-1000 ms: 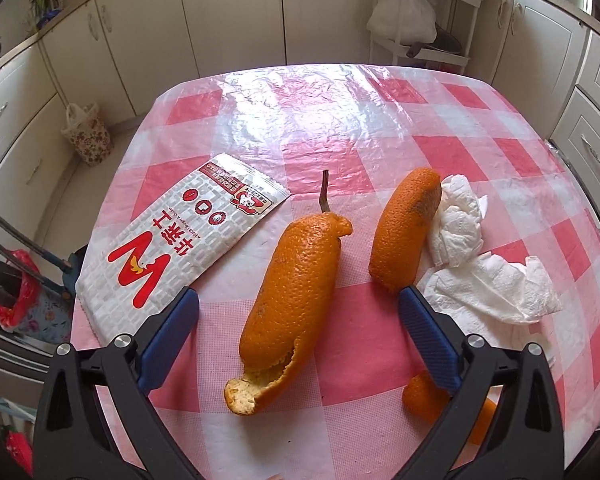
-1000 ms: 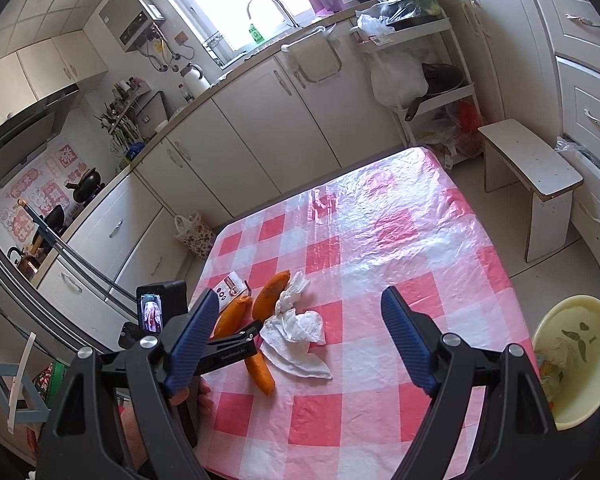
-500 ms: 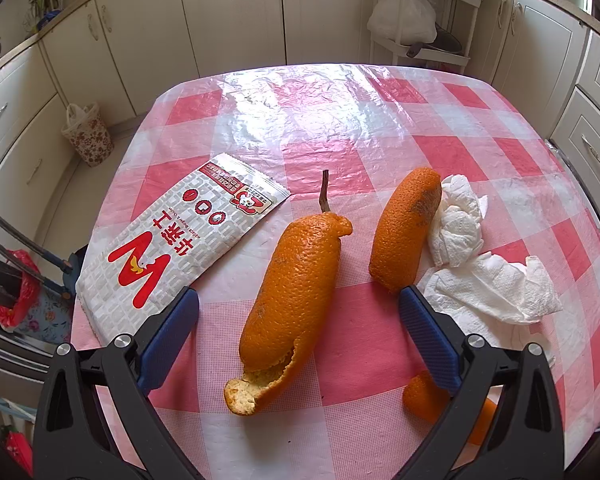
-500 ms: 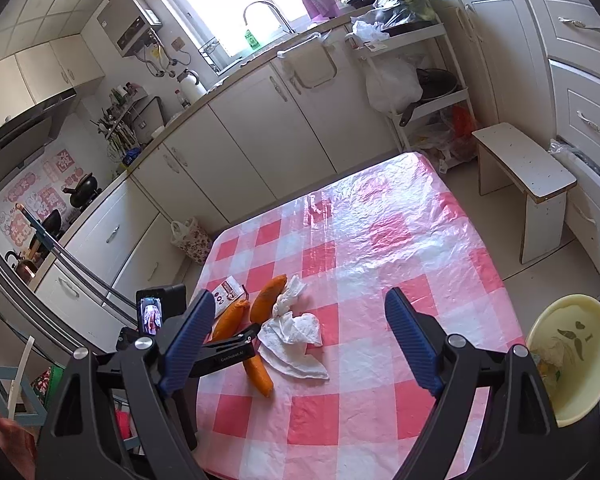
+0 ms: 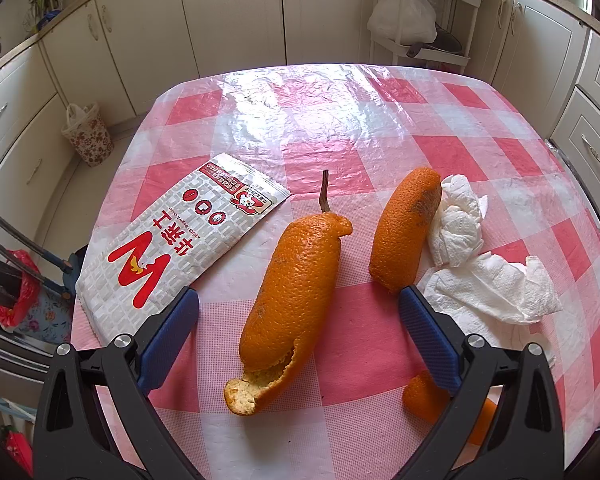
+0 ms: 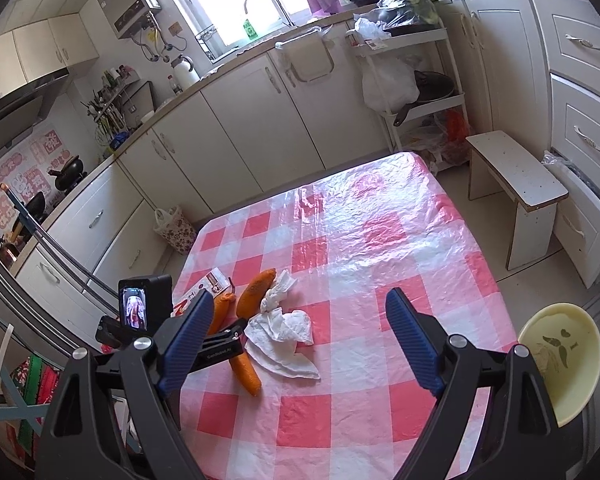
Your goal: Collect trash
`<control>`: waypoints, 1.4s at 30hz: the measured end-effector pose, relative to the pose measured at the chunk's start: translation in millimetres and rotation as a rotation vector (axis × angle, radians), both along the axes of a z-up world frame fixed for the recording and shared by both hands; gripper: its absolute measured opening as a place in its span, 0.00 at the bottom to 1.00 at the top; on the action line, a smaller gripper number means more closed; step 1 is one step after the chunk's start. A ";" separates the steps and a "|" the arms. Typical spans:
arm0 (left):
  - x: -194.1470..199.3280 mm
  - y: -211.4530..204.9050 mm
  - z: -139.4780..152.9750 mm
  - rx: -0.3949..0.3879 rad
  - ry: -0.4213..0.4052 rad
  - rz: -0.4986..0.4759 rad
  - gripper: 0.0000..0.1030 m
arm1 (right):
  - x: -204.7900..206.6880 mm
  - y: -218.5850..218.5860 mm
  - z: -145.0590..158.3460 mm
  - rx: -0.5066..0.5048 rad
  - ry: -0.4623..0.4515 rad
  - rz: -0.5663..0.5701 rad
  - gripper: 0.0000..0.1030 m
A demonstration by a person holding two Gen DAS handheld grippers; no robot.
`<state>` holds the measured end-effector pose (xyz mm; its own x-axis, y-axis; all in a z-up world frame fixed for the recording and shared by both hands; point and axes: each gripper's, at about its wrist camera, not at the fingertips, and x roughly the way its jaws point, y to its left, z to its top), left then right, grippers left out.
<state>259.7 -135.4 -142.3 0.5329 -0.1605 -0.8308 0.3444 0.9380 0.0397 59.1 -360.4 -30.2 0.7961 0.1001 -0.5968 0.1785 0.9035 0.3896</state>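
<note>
A long orange peel with a stem [image 5: 296,292] lies on the pink checked tablecloth [image 5: 340,128], between the wide-apart fingers of my left gripper [image 5: 298,300], which is open and hovers over it. A second peel [image 5: 404,228] lies to its right, against crumpled white tissues [image 5: 484,280]. A third peel piece [image 5: 424,400] is partly hidden behind the right finger. A white and red food wrapper [image 5: 180,248] lies to the left. My right gripper [image 6: 300,312] is open and empty, high above the table, back from the peels [image 6: 256,292] and tissues [image 6: 284,332].
A pale yellow bin [image 6: 560,360] stands on the floor past the table's right edge. A small white stool [image 6: 516,184] sits beyond it. Cabinets ring the table, with a floral bag [image 6: 176,228] on the floor at the far left. The left gripper's body [image 6: 144,308] shows at lower left.
The left gripper's view is the same throughout. The right gripper's view has shifted slightly, so the table and bin sit a little lower in the frame.
</note>
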 end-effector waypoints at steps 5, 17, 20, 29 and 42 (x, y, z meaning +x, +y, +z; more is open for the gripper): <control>-0.4 0.2 -0.1 0.000 0.000 0.000 0.93 | 3.2 -0.2 -0.8 -0.006 0.013 -0.002 0.82; -0.3 0.2 0.0 0.000 0.000 0.000 0.93 | -0.1 -5.7 0.0 0.008 -0.001 -0.007 0.82; 0.1 -0.1 0.1 0.000 0.000 0.000 0.93 | -1.1 -7.5 -0.5 0.019 -0.004 -0.012 0.82; 0.2 -0.1 0.0 0.000 0.000 0.000 0.93 | -5.1 -12.3 1.1 0.023 -0.016 -0.015 0.83; -0.3 -0.4 -0.2 -0.001 0.001 0.000 0.93 | -5.4 -17.1 -0.6 0.043 -0.026 0.001 0.84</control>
<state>259.4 -135.8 -142.5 0.5323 -0.1613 -0.8311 0.3443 0.9381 0.0385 53.7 -377.5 -30.8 0.8113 0.1264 -0.5708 0.1664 0.8860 0.4327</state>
